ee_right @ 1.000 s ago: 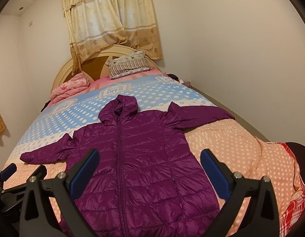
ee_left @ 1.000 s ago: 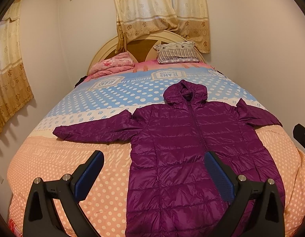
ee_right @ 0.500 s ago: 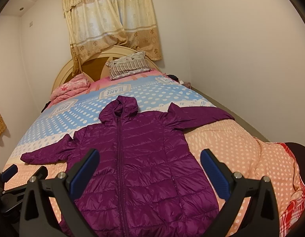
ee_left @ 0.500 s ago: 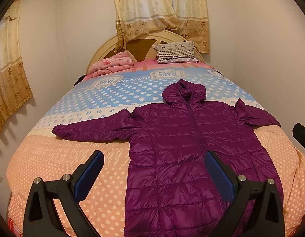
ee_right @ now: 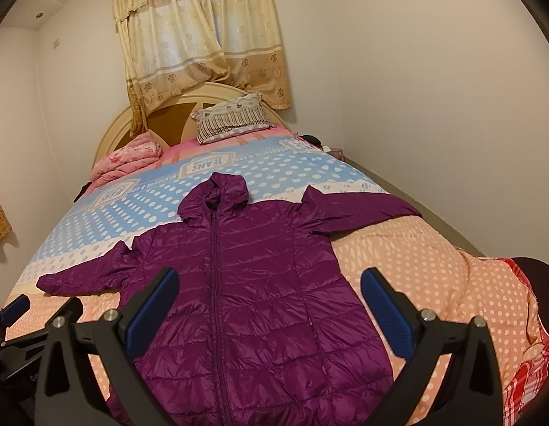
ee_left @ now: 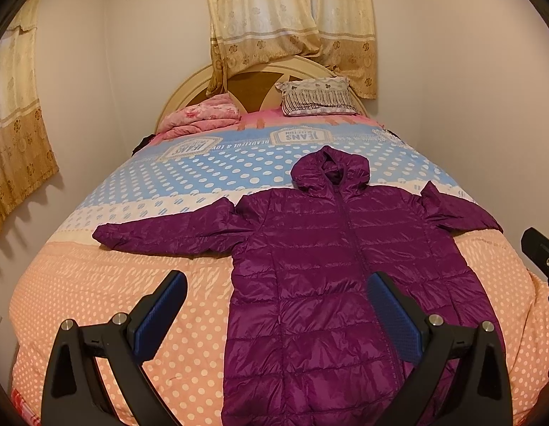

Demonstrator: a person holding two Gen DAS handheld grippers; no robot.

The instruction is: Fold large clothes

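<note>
Bedroom, bed [ee_left: 97, 291] with dotted bedspread: purple jacket [ee_left: 327, 266] laid flat, front up.
Sleeves spread sideways, hood toward the pillow [ee_left: 315, 97]. Left tongs [ee_left: 274, 314] and right tongs [ee_right: 271, 305] both held apart above the jacket's lower half, gripping nothing.

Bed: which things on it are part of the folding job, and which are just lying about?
For the job:
purple hooded jacket, spread flat, zipped
left gripper, open
right gripper, open

Lying about:
striped pillow
folded pink quilt
</note>
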